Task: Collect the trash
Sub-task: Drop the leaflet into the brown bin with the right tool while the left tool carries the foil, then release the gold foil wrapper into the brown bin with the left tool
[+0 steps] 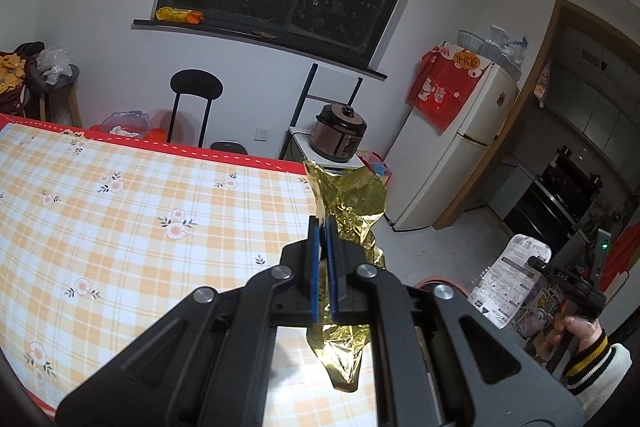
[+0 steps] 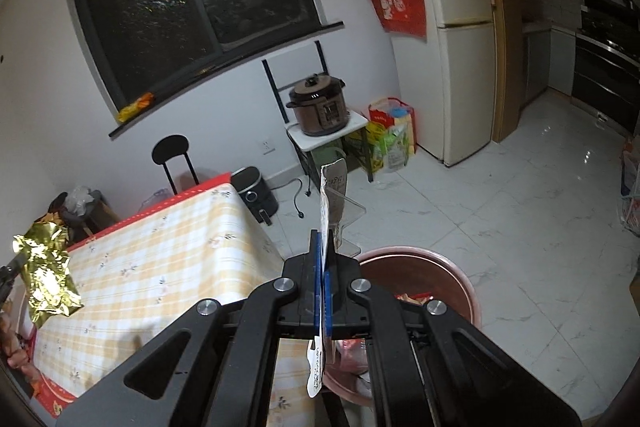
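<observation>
My left gripper [image 1: 321, 227] is shut on a crumpled gold foil wrapper [image 1: 352, 203] and holds it above the right edge of the table [image 1: 120, 211], which has an orange plaid floral cloth. The foil also shows in the right wrist view [image 2: 46, 273] at far left. My right gripper [image 2: 323, 241] is shut on a white printed plastic wrapper [image 2: 331, 195], held above the floor beside the table [image 2: 160, 259]. That wrapper also shows in the left wrist view [image 1: 508, 279]. A pink round basin [image 2: 432, 275] holding scraps sits on the floor just below my right gripper.
A black chair [image 1: 192, 103] stands behind the table. A brown pressure cooker [image 2: 318, 105] sits on a small white stand. A white fridge [image 2: 460, 43] stands at the right. A black air fryer [image 2: 254, 193] is on the floor. White tiled floor [image 2: 500, 211] stretches right.
</observation>
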The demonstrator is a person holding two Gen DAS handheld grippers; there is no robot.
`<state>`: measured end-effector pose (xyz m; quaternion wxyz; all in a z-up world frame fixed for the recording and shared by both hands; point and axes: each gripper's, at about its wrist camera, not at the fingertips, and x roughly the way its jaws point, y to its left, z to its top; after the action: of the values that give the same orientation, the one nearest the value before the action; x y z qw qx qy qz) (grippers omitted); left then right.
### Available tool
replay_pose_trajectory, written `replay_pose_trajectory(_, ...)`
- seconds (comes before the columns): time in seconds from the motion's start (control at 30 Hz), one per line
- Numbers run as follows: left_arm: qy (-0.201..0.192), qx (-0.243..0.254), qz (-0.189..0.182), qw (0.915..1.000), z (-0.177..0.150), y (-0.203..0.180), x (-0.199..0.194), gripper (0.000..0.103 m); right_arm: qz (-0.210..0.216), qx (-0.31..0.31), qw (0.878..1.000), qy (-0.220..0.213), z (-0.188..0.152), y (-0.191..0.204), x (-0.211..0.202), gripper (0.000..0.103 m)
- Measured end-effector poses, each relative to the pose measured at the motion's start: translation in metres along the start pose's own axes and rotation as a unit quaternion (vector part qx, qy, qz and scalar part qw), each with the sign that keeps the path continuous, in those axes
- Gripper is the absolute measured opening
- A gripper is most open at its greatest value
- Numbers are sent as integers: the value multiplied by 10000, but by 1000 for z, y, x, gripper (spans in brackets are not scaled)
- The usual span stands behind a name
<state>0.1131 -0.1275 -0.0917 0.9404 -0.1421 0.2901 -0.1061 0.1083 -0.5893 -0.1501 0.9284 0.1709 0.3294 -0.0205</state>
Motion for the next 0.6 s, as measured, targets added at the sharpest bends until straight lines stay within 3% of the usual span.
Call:
replay_pose_trajectory(0.2, 8, 68, 69, 10000, -2, -9, 0, 7, -4, 100, 9994, 328, 2, -9, 29, 7)
replay_pose_trajectory(0.3, 14, 97, 72, 9999, -1, -12, 0, 7, -81, 211, 9993, 308, 4, -9, 32, 35)
replay_pose_trajectory(0.37, 15, 131, 31, 9999, 1, -14, 1, 7, -109, 265, 9994, 187, 7, -8, 25, 48)
replay_pose_trajectory(0.43, 28, 173, -31, 9998, 3, -17, 2, 7, -153, 270, 9995, 45, 11, -6, 16, 68)
replay_pose_trajectory(0.47, 36, 209, -83, 9997, 4, -19, 4, 7, -161, 266, 9995, -19, 13, -5, 11, 72)
replay_pose_trajectory(0.53, 47, 287, -201, 9994, 7, -26, 7, 7, -215, 256, 9993, -156, 16, -3, -1, 89)
replay_pose_trajectory(0.6, 69, 347, -313, 9989, 9, -33, 11, 7, -253, 248, 9989, -315, 19, -2, -14, 97)
